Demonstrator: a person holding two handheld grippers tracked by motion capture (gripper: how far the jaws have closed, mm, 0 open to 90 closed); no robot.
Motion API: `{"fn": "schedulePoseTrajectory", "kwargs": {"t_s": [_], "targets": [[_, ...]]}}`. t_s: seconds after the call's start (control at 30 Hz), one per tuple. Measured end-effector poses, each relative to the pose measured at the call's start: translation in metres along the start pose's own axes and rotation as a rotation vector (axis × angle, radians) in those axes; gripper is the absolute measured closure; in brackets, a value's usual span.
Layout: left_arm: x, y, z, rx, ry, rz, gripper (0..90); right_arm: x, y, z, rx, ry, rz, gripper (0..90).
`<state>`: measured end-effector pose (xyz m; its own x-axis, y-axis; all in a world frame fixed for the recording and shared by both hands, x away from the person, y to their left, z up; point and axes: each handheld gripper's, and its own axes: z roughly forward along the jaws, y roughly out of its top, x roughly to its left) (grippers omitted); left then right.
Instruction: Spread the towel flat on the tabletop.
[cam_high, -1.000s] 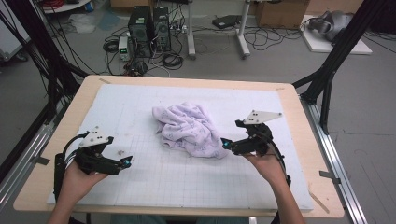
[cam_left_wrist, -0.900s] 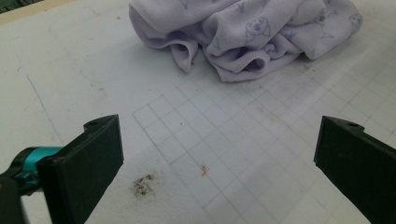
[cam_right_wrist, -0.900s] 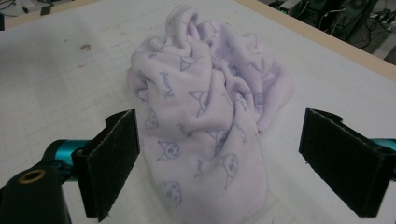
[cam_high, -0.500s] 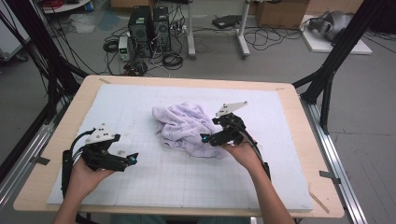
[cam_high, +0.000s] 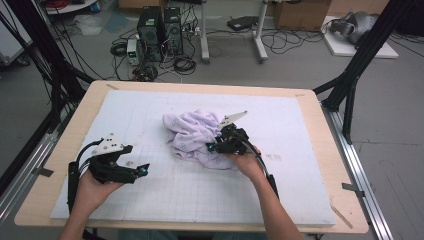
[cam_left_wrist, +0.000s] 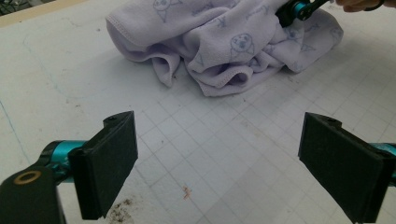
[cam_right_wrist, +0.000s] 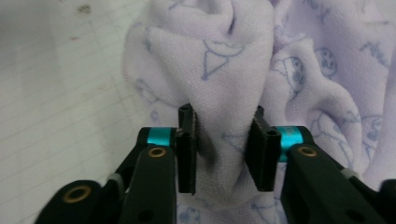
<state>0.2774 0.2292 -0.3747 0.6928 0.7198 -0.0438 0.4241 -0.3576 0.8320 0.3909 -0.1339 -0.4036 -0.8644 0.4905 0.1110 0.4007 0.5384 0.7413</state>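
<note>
While its jaws have just been closing, the right gripper (cam_right_wrist: 222, 149) pinches a raised fold of the towel (cam_right_wrist: 224, 70), both pads pressed into the lilac cloth. That grip is plain in the right gripper view, where printed cartoon faces crowd the fabric; the high view gives just the gripper's body (cam_high: 227, 142) set against the towel's (cam_high: 192, 135) right edge, the jaws lost in the folds. The towel lies crumpled near the middle of the white mat (cam_high: 300, 125), which covers the table (cam_high: 320, 107). The right forearm reaches up and leftward to the towel, hand wrapped around the grip. Left of the towel and nearer the person, the left gripper (cam_high: 142, 170) points toward it, well apart, in a hand low over the mat. Seen in its own view, the left gripper (cam_left_wrist: 217, 158) stands wide, having just narrowed slightly, with only gridded mat (cam_left_wrist: 224, 154) between the pads and the towel (cam_left_wrist: 219, 42) beyond, the right gripper's tip (cam_left_wrist: 299, 9) on its far side.
</note>
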Motion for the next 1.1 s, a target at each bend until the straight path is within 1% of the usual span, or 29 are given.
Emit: {"fn": "schedulePoseTrajectory", "kwargs": {"t_s": [0.03,0.07,0.1,0.23,0.27,0.3,0.37,0.4,0.43,0.47,0.53,0.6,0.63,0.7,0.73,0.77,0.8,0.83,0.87,0.9,0.93,0.97,1.0,1.03,1.07,1.1], "targets": [[0.000,0.000,0.000,0.000,0.000,0.000,12.5,0.003,0.001,-0.004,-0.007,0.002,-0.013,72.2],[0.000,0.000,-0.001,-0.001,-0.001,0.003,12.5,0.003,0.001,-0.004,-0.007,0.002,-0.013,72.2],[0.000,0.001,-0.002,-0.003,-0.007,0.003,12.8,0.006,0.003,-0.008,-0.018,0.009,-0.034,73.7],[-0.002,0.004,-0.003,-0.012,-0.009,0.006,13.4,0.026,0.011,-0.027,-0.042,0.031,-0.130,74.7],[-0.003,0.005,-0.003,-0.013,-0.012,0.007,13.4,0.030,0.013,-0.032,-0.047,0.039,-0.162,74.8],[-0.003,0.006,-0.004,-0.015,-0.015,0.009,13.5,0.036,0.015,-0.037,-0.050,0.054,-0.173,74.9],[-0.006,0.008,-0.004,-0.022,-0.019,0.016,13.5,0.047,0.017,-0.048,-0.062,0.069,-0.199,74.9],[-0.007,0.010,-0.004,-0.028,-0.024,0.016,13.5,0.052,0.017,-0.053,-0.067,0.085,-0.194,74.9],[-0.009,0.011,-0.004,-0.031,-0.030,0.019,13.9,0.063,0.015,-0.060,-0.070,0.114,-0.200,74.9],[-0.011,0.012,-0.003,-0.033,-0.035,0.020,13.9,0.063,0.015,-0.060,-0.070,0.114,-0.200,74.9],[-0.014,0.015,-0.003,-0.034,-0.047,0.032,14.0,0.077,0.011,-0.064,-0.065,0.142,-0.220,74.9],[-0.018,0.017,-0.001,-0.037,-0.057,0.040,14.1,0.087,0.006,-0.066,-0.065,0.170,-0.226,74.9],[-0.020,0.018,0.001,-0.039,-0.065,0.033,14.1,0.095,0.001,-0.065,-0.067,0.195,-0.230,74.8],[-0.022,0.020,0.005,-0.030,-0.094,0.031,14.5,0.105,-0.007,-0.057,-0.067,0.240,-0.228,73.8],[-0.024,0.021,0.007,-0.029,-0.100,0.032,15.0,0.108,-0.011,-0.052,-0.054,0.243,-0.234,71.9],[-0.025,0.021,0.010,-0.024,-0.105,0.043,15.8,0.110,-0.015,-0.046,-0.039,0.240,-0.241,67.6],[-0.026,0.022,0.012,-0.020,-0.109,0.044,16.9,0.110,-0.018,-0.041,-0.025,0.235,-0.242,58.6],[-0.027,0.023,0.015,-0.017,-0.114,0.046,17.7,0.109,-0.020,-0.038,-0.013,0.231,-0.226,51.3],[-0.026,0.024,0.019,-0.010,-0.118,0.047,18.4,0.107,-0.021,-0.040,-0.024,0.228,-0.214,50.5],[-0.026,0.024,0.021,-0.005,-0.119,0.048,19.8,0.103,-0.021,-0.046,-0.067,0.221,-0.201,48.7],[-0.024,0.025,0.025,-0.004,-0.122,0.045,21.7,0.100,-0.020,-0.050,-0.092,0.213,-0.188,47.6],[-0.023,0.026,0.028,-0.003,-0.126,0.043,24.0,0.087,-0.020,-0.060,-0.134,0.161,-0.142,47.1],[-0.022,0.027,0.032,-0.002,-0.123,0.038,24.6,0.080,-0.021,-0.062,-0.133,0.141,-0.117,47.1],[-0.021,0.028,0.037,0.002,-0.120,0.042,24.6,0.080,-0.021,-0.062,-0.133,0.141,-0.117,47.1],[-0.020,0.028,0.041,0.008,-0.112,0.045,28.6,0.066,-0.023,-0.059,-0.098,0.084,-0.078,47.1],[-0.019,0.029,0.047,0.014,-0.111,0.044,29.7,0.060,-0.025,-0.055,-0.071,0.053,-0.073,46.7]]}}
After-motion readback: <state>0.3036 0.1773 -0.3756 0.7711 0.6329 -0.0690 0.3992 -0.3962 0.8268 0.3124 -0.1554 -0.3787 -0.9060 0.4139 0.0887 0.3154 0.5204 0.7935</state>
